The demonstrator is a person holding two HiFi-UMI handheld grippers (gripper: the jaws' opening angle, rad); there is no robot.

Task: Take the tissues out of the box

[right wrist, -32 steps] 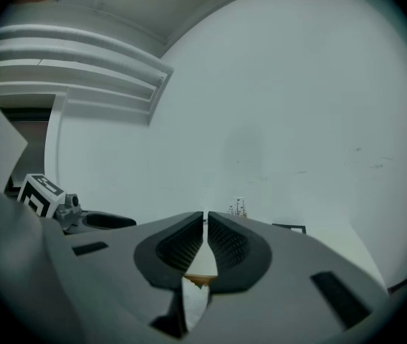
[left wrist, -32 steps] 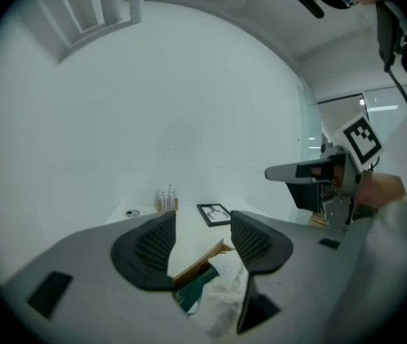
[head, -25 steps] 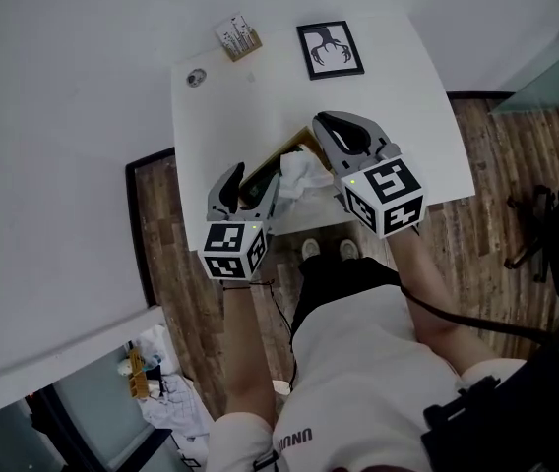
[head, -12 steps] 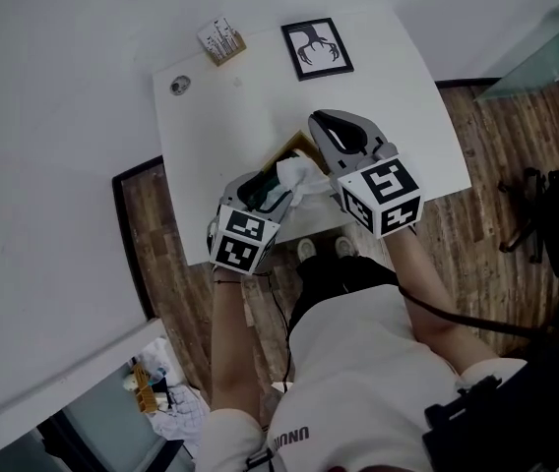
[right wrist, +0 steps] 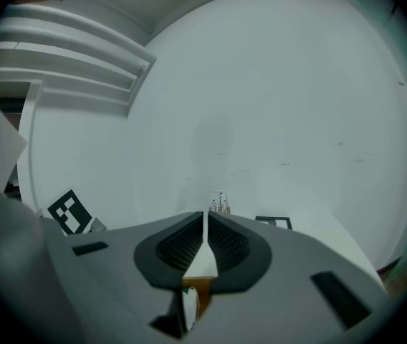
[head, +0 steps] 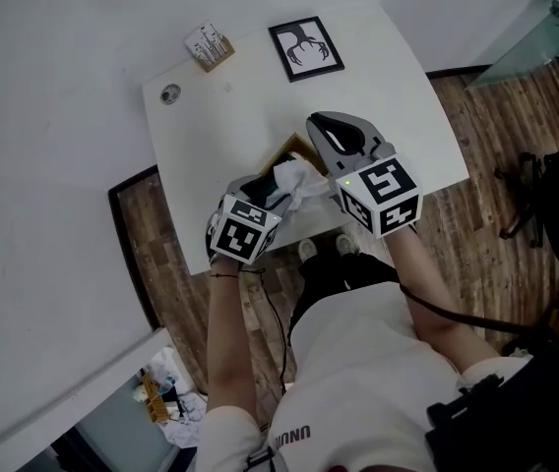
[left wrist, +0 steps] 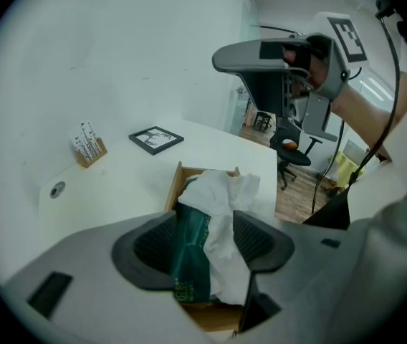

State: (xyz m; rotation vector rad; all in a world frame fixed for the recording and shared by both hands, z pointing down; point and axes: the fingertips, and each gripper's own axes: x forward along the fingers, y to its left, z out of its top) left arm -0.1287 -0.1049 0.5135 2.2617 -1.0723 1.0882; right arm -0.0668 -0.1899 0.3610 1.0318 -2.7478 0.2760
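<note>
A shallow brown box (head: 292, 149) lies near the front edge of the white table (head: 398, 96). In it stands a green tissue pack (left wrist: 189, 256) with crumpled white tissue (left wrist: 221, 192) spilling from its top. My left gripper (left wrist: 203, 246) is shut on that pack, one jaw on each side; in the head view the left gripper (head: 260, 193) reaches in from the table's front. My right gripper (right wrist: 205, 242) is shut on a thin white sheet of tissue (right wrist: 203, 262) and points up at the wall. From above, the right gripper (head: 327, 128) hangs over the box's right side.
A black-framed picture (head: 305, 49), a small wooden holder with cards (head: 209, 46) and a round cable hole (head: 169, 93) sit at the table's far side. A dark office chair (head: 545, 195) stands on the wood floor to the right.
My left gripper moved forward from the table's front edge and closed round the green tissue pack. The right gripper stayed over the box with its tissue.
</note>
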